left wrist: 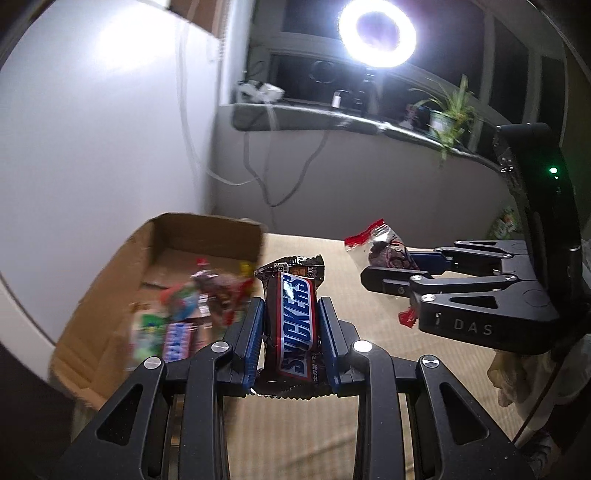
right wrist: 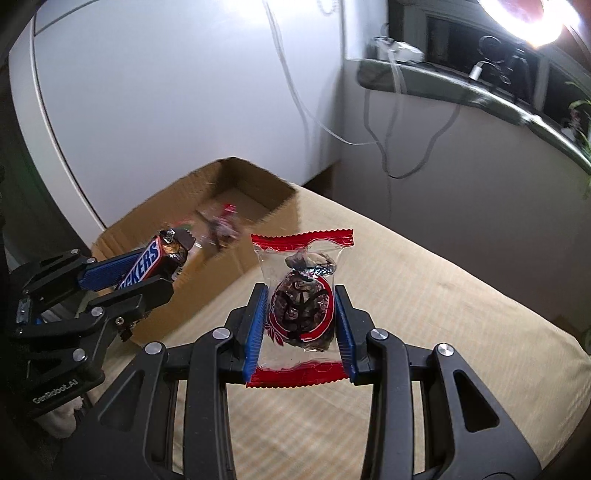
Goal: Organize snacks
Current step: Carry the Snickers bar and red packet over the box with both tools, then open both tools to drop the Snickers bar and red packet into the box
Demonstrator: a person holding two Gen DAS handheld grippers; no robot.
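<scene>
Holding one snack in each gripper, I have both lifted up in the air so they can go over the wall of the box.

My left gripper (left wrist: 291, 332) has its fingers (left wrist: 252, 336) squeezed on the sides of a chocolate bar (left wrist: 295, 328). The bar stands up along the fingers, so its name shows and it cannot slip sideways.

My right gripper (right wrist: 301, 321) has its fingers (right wrist: 255, 332) pinched on a see-through candy bag (right wrist: 301, 306) with red ends. The fingers press the bag's thin edges, I think so the lumpy sweet in the middle does not get squashed.

The cardboard box (left wrist: 110, 266) sits open on the bench (right wrist: 424, 295), just beside the chocolate bar and a little farther from the bag. Other snacks (left wrist: 184, 317) already lie inside it, but they look blurry. I guess the box is where all the snacks belong.

Behind it is a white wall with some cables (right wrist: 406, 147), a shelf (left wrist: 332, 118) with a plant (left wrist: 450, 110), and a bright ring light (left wrist: 376, 33).
</scene>
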